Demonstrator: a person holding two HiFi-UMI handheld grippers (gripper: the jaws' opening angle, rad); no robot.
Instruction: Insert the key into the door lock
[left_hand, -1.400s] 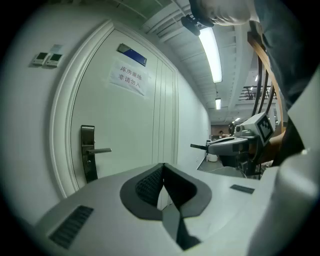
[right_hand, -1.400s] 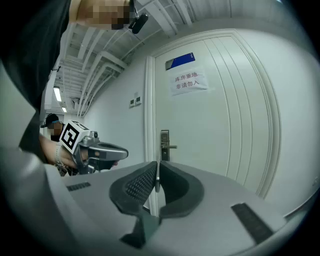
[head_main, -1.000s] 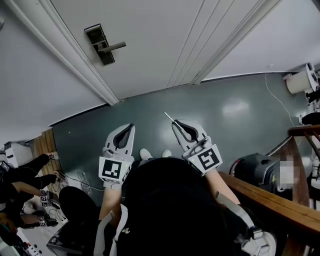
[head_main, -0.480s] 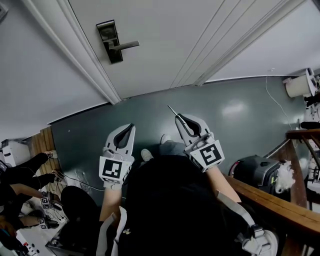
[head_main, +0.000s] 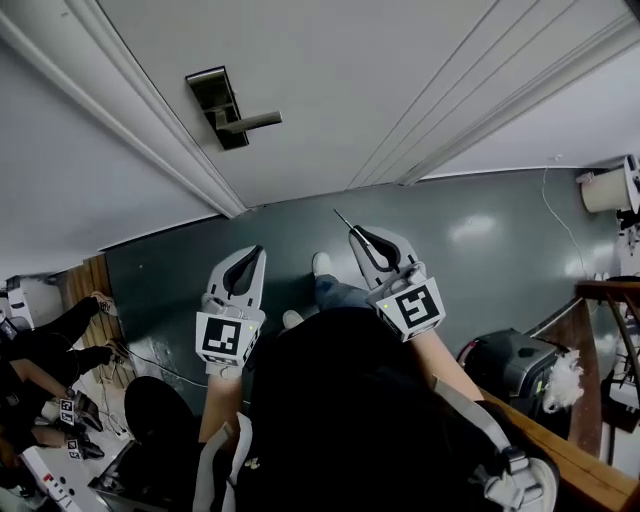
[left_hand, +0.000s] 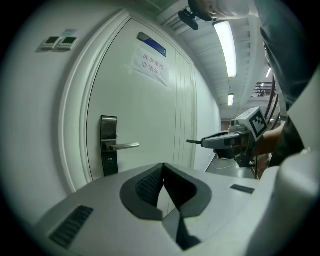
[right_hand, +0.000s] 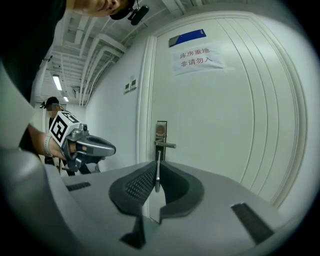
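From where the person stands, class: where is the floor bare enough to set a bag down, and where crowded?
Bare: the grey-green floor along the foot of the white door, running right to the white bin, bar one thin cable. Crowded: lower left, with people's legs and cables; lower right, with the black machine and wooden railing.

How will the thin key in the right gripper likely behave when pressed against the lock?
Probably stiff: the key looks like a thin, straight metal blade. It may pivot or slip, since the right gripper pinches only its rear end.
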